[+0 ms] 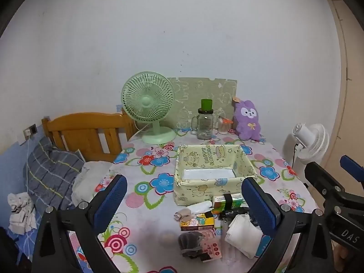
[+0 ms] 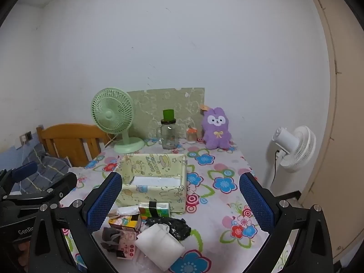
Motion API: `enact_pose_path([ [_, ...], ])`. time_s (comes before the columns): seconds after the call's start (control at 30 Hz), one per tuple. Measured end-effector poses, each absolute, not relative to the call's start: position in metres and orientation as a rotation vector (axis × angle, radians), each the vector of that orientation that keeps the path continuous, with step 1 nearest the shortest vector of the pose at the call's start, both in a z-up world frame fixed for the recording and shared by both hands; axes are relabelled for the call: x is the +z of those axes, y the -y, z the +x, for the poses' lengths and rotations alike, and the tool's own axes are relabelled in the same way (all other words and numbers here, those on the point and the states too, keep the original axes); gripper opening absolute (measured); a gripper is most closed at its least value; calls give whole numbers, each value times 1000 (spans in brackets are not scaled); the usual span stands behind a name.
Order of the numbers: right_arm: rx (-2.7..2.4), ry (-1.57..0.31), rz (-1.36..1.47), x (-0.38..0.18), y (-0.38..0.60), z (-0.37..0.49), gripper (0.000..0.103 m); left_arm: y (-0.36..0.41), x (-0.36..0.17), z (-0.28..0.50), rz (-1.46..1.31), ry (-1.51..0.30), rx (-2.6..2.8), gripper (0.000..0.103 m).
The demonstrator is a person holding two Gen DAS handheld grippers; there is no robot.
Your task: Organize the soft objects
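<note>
While we hover over the desk [image 1: 145,204] with its flowery cloth, the biggest thing on it is the pale yellow fabric box [image 1: 211,173], sitting mid-desk with nothing soft in it so far. Behind it we've got the green fan [image 1: 149,109] and the purple plush bunny [image 2: 216,128] against the wall. Both our grippers hang above the near edge, left gripper [image 1: 191,202] and right gripper [image 2: 179,201], jaws spread as wide as they go and gripping nothing. Below them, just in front of the box, sits the little pile: a folded white cloth [image 2: 159,241], a green tissue pack [image 2: 154,209], and a small grey pouch [image 1: 190,242] nearest us.
</note>
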State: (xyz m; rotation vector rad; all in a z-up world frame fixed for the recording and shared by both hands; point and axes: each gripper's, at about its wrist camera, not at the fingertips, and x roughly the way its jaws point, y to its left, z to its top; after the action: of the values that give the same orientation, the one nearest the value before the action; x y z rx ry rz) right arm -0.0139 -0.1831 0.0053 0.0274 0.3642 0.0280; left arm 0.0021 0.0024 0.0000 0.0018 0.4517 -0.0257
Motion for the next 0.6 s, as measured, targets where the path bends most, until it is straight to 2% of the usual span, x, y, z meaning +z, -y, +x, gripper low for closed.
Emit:
enact_pose_path([
  [0.6, 11, -411, 64, -4, 189, -6, 103, 2, -6, 7, 0, -477, -40, 98],
])
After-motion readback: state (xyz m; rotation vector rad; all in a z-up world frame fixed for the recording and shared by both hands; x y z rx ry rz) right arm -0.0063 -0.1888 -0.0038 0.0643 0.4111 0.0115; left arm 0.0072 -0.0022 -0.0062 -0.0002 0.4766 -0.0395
